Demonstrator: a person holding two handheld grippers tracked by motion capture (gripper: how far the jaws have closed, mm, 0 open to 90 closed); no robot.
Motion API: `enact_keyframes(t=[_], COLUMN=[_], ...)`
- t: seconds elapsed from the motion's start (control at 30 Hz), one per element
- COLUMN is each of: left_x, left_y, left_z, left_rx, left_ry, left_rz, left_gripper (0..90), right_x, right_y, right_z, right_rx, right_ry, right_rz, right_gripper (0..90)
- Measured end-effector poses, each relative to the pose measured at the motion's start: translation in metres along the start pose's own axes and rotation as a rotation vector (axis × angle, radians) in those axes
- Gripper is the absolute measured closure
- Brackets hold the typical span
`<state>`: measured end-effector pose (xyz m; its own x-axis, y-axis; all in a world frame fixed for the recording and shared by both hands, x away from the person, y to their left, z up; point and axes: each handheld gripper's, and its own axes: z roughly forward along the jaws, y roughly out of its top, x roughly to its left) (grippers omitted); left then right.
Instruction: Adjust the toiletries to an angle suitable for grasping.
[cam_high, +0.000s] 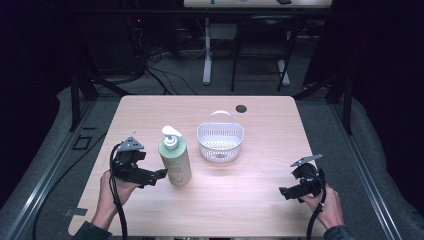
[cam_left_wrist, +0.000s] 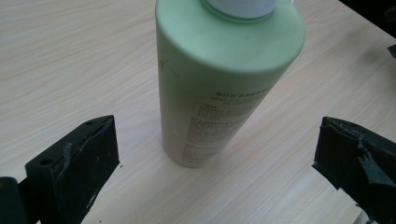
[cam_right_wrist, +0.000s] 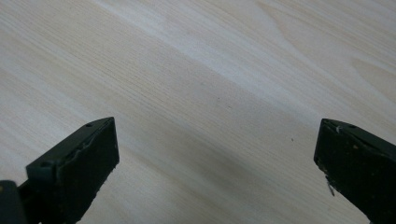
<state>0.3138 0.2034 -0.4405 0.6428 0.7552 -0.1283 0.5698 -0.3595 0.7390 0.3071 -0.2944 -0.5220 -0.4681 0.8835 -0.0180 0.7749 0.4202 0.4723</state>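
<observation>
A pale green pump bottle (cam_high: 175, 158) with a white pump head stands upright on the wooden table (cam_high: 260, 200), left of centre. My left gripper (cam_high: 161, 174) is open just left of the bottle's base, jaws pointing at it. In the left gripper view the bottle (cam_left_wrist: 219, 79) stands ahead of the wide-open jaws, untouched. A white perforated basket (cam_high: 220, 139) with a handle sits behind and right of the bottle. My right gripper (cam_high: 284, 192) is open near the table's right front, over bare wood (cam_right_wrist: 210, 107).
A small dark round hole (cam_high: 241, 108) lies near the table's far edge. Beyond the table are dark floor, cables and the white legs of another desk (cam_high: 207, 60). Bare wood stretches between the two grippers.
</observation>
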Motion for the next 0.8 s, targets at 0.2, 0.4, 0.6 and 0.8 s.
enact_keyframes(t=[0.2,0.4,0.6,0.8], left_x=[-0.004,-0.007,-0.007,-0.009], left_y=[0.007,0.013,0.018,0.024], left_z=[-0.001,0.0,0.002,0.005], left_rx=[-0.029,-0.046,-0.077,-0.076], left_ry=[-0.001,-0.003,-0.013,-0.015], left_rz=[0.004,0.014,0.01,0.019], left_gripper=[0.0,0.0,0.0,0.0], right_x=[0.0,0.001,0.0,0.0], right_y=[0.0,0.0,0.001,0.001], right_z=[0.0,0.0,0.001,0.002], right_rx=[0.005,0.004,0.007,0.01], right_ry=[-0.01,-0.008,-0.006,-0.005], right_rz=[-0.007,-0.004,-0.008,-0.008], right_gripper=[0.0,0.0,0.0,0.0])
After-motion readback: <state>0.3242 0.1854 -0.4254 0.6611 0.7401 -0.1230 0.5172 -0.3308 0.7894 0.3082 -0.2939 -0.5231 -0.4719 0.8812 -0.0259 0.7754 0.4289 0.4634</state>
